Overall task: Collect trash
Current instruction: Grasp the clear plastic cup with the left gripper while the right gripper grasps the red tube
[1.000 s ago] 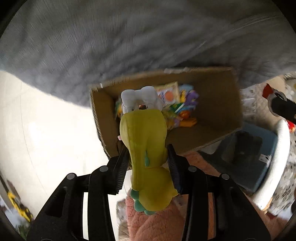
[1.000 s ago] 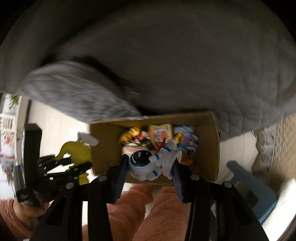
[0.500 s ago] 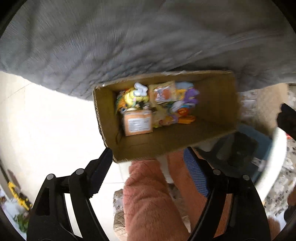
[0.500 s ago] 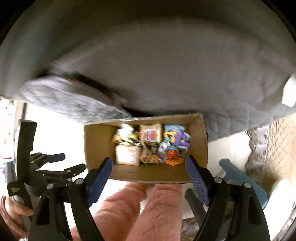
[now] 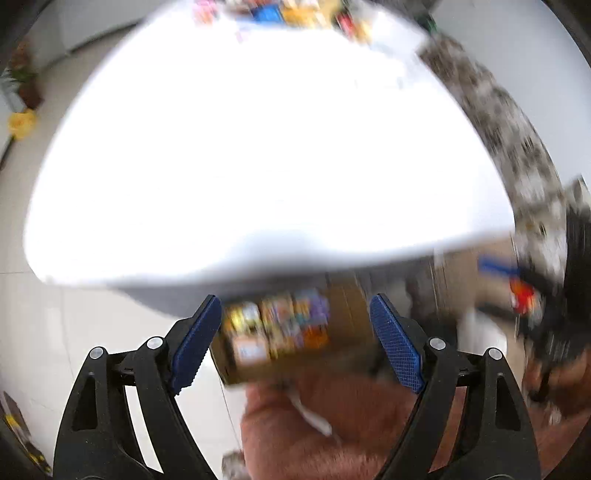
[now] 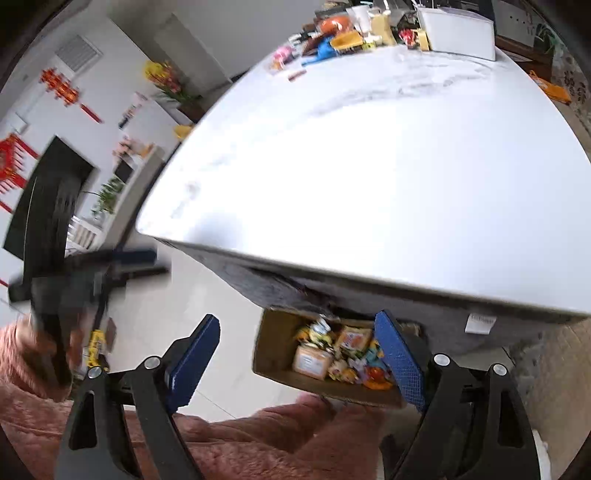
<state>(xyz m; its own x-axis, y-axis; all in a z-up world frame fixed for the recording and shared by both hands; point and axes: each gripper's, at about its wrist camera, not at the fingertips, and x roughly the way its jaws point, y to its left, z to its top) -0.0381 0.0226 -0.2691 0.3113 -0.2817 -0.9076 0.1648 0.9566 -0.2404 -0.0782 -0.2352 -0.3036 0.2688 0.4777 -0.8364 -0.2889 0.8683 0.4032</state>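
Left wrist view, blurred: my left hand-held gripper (image 5: 295,332) is released, its blue-padded jaws spread wide and holding nothing. Between them, on the floor beneath the near edge of a bright white bench (image 5: 258,147), sits an open cardboard box (image 5: 347,314). Colourful trash (image 5: 277,325) fills its left part, including a small brown carton; the right part shows bare cardboard. More colourful items line the bench's far edge. My right hand-held gripper (image 5: 517,280) blurs past at right.

Right wrist view: my right hand-held gripper (image 6: 299,354) is also released and holding nothing. The cardboard box (image 6: 273,354) lies under the bench (image 6: 369,166), with the trash (image 6: 340,354) piled inside. My left hand-held gripper (image 6: 110,266) appears at left, blurred. A white bin (image 6: 454,27) and assorted clutter (image 6: 340,37) stand at the bench's far end.
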